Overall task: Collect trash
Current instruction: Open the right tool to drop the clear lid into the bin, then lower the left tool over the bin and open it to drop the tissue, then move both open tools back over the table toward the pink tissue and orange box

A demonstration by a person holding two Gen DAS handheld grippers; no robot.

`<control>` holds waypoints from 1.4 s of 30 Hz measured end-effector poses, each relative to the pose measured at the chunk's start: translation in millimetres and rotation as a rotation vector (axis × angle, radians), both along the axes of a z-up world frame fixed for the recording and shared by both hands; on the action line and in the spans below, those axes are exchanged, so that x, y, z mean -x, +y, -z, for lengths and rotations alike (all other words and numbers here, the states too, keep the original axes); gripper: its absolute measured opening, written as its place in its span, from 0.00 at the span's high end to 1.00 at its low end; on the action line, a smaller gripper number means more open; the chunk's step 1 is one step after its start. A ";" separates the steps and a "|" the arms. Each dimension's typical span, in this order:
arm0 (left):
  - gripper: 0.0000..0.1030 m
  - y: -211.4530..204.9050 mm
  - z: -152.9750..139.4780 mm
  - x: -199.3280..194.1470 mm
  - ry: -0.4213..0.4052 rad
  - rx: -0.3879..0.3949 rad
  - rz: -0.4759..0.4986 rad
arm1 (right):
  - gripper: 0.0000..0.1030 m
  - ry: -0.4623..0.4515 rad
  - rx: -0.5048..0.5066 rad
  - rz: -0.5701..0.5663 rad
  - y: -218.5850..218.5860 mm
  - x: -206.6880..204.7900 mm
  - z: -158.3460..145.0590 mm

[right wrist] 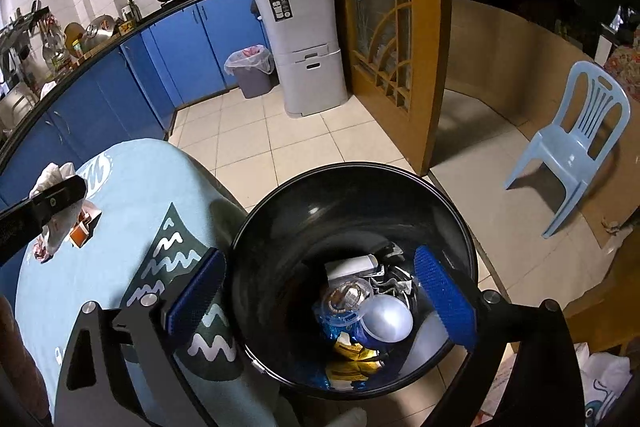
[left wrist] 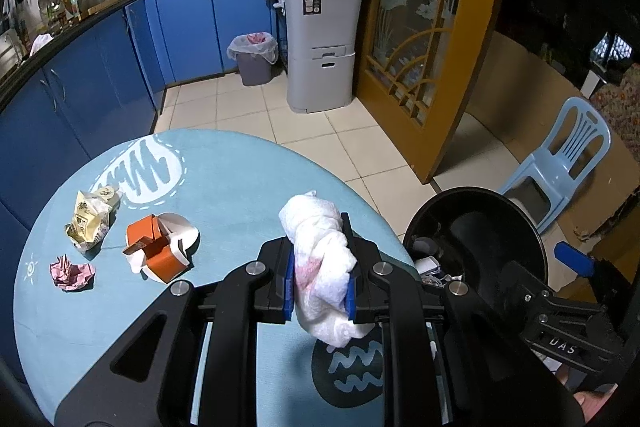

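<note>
Trash is seen spread across a round blue tabletop (left wrist: 224, 163) in a kitchen, with a black bin (right wrist: 460, 219) standing just beside the tabletop's right edge. Farthest from the bin, a crumpled pink paper (left wrist: 72, 273) lies near the tabletop's left rim; a yellowish wrapper (left wrist: 90, 221) rests just behind it. Both are judged light and soft, likely to be flattened by any pinch, so a hold across the bulkiest fold would be favoured. Nearer the bin, a torn orange carton (left wrist: 154, 247) is seen lying on a white disc (left wrist: 182, 227), what may be a lid or plate, though this cannot be settled from the view. The carton is judged stiffer but crushable, best taken across one flat wall.

Closer still to the bin, a wad of white tissue (left wrist: 320, 267) is held above the tabletop, clamped at its middle between the fingers of the left gripper (left wrist: 320, 283). Being limp and nearly weightless, it is judged unlikely to slip, though loose ends sag below the grip.

Over the bin itself, the right gripper (right wrist: 320, 303) is poised with its fingers spread wide and nothing between them. Inside the bin, a clear plastic cup (right wrist: 346, 297), a white cup (right wrist: 388, 321) and a yellow wrapper (right wrist: 352, 357) are already collected.
</note>
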State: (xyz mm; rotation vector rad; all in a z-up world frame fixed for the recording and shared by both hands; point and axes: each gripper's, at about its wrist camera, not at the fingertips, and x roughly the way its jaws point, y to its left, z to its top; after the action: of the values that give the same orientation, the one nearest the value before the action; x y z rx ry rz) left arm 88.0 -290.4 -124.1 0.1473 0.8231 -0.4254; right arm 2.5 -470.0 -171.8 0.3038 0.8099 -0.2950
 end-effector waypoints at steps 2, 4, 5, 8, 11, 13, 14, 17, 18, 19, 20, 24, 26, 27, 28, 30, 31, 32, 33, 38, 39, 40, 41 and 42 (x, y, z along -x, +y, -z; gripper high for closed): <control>0.82 -0.4 0.6 -0.7 0.002 -0.001 -0.002 | 0.10 0.002 -0.002 0.001 -1.2 0.2 1.0; 0.82 -1.7 1.0 -1.1 0.006 -0.003 0.000 | 0.10 0.002 -0.004 0.001 -1.9 0.9 1.6; 0.82 -3.2 1.6 -1.0 0.008 -0.005 0.004 | 0.10 0.002 -0.004 0.002 -2.1 1.0 1.7; 0.82 -8.1 4.9 0.2 0.017 -0.010 0.019 | 0.10 0.002 -0.006 0.007 -4.1 1.9 3.1; 0.82 -19.0 7.9 0.5 0.036 -0.015 0.048 | 0.10 0.004 -0.008 0.020 -7.5 3.2 5.2; 0.82 -28.7 8.8 2.1 0.043 -0.015 0.073 | 0.10 0.007 -0.014 0.033 -11.7 5.6 7.0; 0.81 -34.0 8.8 3.3 0.045 -0.014 0.085 | 0.10 0.009 -0.017 0.042 -14.8 7.0 8.0; 0.79 -53.1 9.0 7.0 0.056 -0.015 0.129 | 0.10 0.012 -0.020 0.055 -21.2 9.4 9.6; 0.79 -61.1 9.8 8.1 0.064 -0.010 0.143 | 0.10 0.014 -0.019 0.060 -23.7 10.8 10.3; 0.79 -66.9 10.8 9.1 0.067 -0.013 0.152 | 0.10 0.015 -0.018 0.063 -25.5 11.3 10.3; 0.79 -74.3 12.5 10.1 0.070 -0.019 0.166 | 0.10 0.016 -0.018 0.066 -27.3 12.4 11.1; 0.69 -99.0 23.3 10.9 0.123 -0.028 0.220 | 0.10 0.024 -0.020 0.080 -35.2 16.8 15.0; 0.27 -105.1 26.7 9.5 0.153 -0.014 0.229 | 0.10 0.028 -0.023 0.085 -37.2 18.3 16.8; 0.05 -105.1 25.7 9.3 0.147 0.004 0.221 | 0.10 0.031 -0.023 0.089 -39.1 18.9 17.5; 0.05 -102.7 22.9 10.3 0.127 0.034 0.211 | 0.10 0.032 -0.024 0.091 -40.6 19.4 18.1; 0.04 -103.0 20.1 11.6 0.110 0.034 0.216 | 0.10 0.034 -0.026 0.097 -42.9 19.1 18.8; 0.04 -103.8 20.5 11.4 0.100 0.011 0.208 | 0.10 0.035 -0.029 0.099 -43.8 19.1 19.3; 0.04 -104.1 20.7 10.6 0.091 -0.003 0.198 | 0.10 0.036 -0.032 0.099 -44.2 19.2 20.0; 0.04 -100.0 21.6 9.2 0.093 -0.003 0.188 | 0.10 0.036 -0.033 0.097 -44.0 19.1 20.2; 0.04 -76.4 24.7 2.3 0.091 -0.031 0.105 | 0.10 0.022 -0.037 0.051 -25.7 10.6 17.5; 0.04 -68.1 24.7 1.0 0.080 -0.043 0.077 | 0.10 0.015 -0.038 0.033 -18.4 7.8 15.8; 0.04 -58.4 24.1 -0.3 0.063 -0.059 0.050 | 0.10 0.011 -0.038 0.016 -11.2 5.1 14.1; 0.04 -46.7 23.3 -2.0 0.038 -0.081 0.016 | 0.10 0.006 -0.037 -0.005 -3.1 1.3 12.6; 0.04 -37.8 22.5 -3.3 0.018 -0.100 -0.013 | 0.10 0.002 -0.032 -0.037 9.3 -4.6 10.2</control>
State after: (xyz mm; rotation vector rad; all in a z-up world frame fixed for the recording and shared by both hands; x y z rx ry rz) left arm 91.4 -328.2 -146.6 0.2309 0.8631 -0.3745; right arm 7.0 -460.7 -182.1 0.3181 0.8219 -0.2476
